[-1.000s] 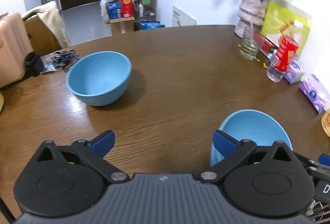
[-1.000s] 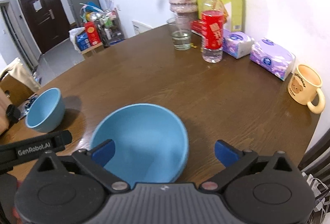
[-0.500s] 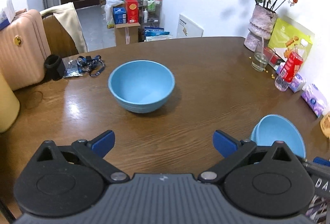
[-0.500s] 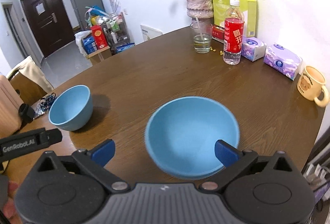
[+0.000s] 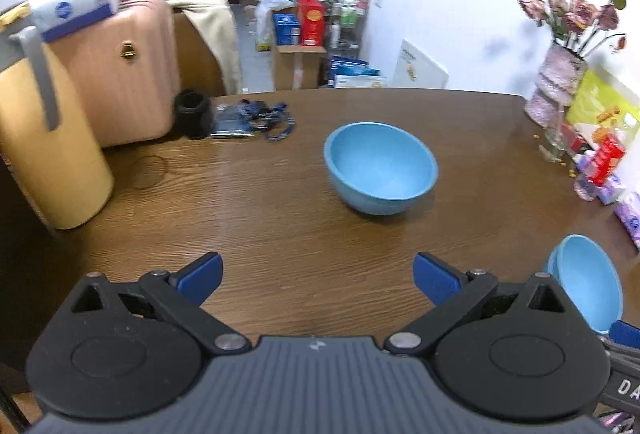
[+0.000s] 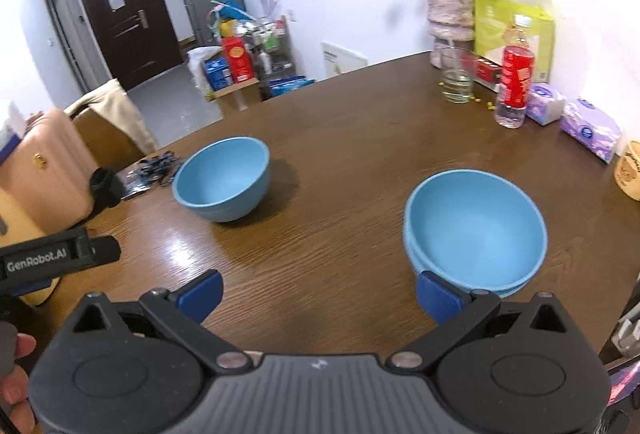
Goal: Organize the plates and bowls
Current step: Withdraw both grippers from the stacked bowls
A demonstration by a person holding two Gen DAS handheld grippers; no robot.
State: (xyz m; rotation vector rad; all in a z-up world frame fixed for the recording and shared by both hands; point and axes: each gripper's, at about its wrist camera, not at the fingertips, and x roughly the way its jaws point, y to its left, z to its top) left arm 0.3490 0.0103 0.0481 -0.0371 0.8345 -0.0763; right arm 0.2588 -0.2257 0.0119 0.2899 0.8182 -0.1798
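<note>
Sitting between grasps, both grippers are hovering over the brown wooden tabletop (image 6: 360, 154) with jaws spread wide and nothing held. Judging by the layout, the step in hand is gathering the bowls into one pile: a stack of shallow light-blue bowls (image 6: 476, 230) is resting just ahead of the right gripper (image 6: 318, 294), touching or nearly touching its right-hand jaw and lying outside the gap rather than between the jaws. A single deep light-blue bowl (image 5: 380, 166) is standing well ahead of the left gripper (image 5: 318, 272), slightly right of its centre line and well apart from both jaws. The next move is probably calling for the left gripper to be reaching forward, straddling that bowl's near rim with one jaw inside and one outside, then closing and carrying it across to the stack.
</note>
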